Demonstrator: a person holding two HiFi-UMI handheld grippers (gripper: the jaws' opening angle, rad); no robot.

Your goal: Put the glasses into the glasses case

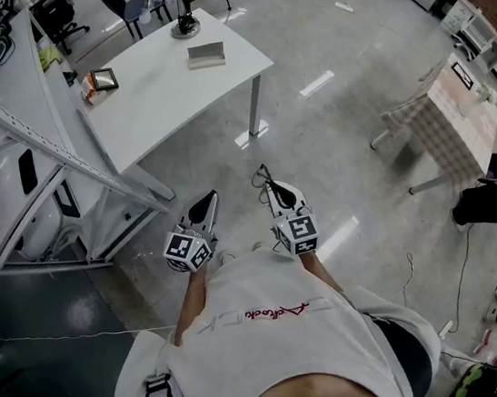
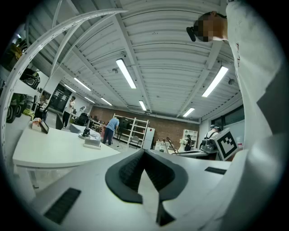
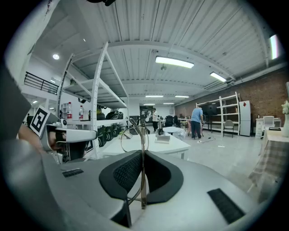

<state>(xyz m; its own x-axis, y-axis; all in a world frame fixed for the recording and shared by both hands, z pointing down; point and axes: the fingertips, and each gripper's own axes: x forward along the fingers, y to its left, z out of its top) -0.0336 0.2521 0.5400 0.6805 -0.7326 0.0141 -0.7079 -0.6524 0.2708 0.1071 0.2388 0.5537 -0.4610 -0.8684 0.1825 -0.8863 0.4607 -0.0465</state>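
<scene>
The person stands on the grey floor (image 1: 340,134), well apart from the white table (image 1: 171,103), with both claws held close in front of the chest. The right claw (image 1: 270,190) is pressed together on the glasses (image 3: 142,135). Its own view shows a thin metal piece of the frame pinched upright between the two black pads, with a wire lens rim rising above the jaws and leaning left. In the head view the glasses show only as a thin wire loop at the claw's tip.

The left claw (image 1: 205,204) sits just beside the right one. Its jaws are pressed together with nothing between them.

The case (image 1: 206,55), a small grey box, lies on the far part of the table, near the back edge. Behind it stands a black stand (image 1: 184,23). A small dark frame (image 1: 104,78) sits toward the table's left edge. A white rack (image 1: 0,127) runs along the left of the table.
</scene>
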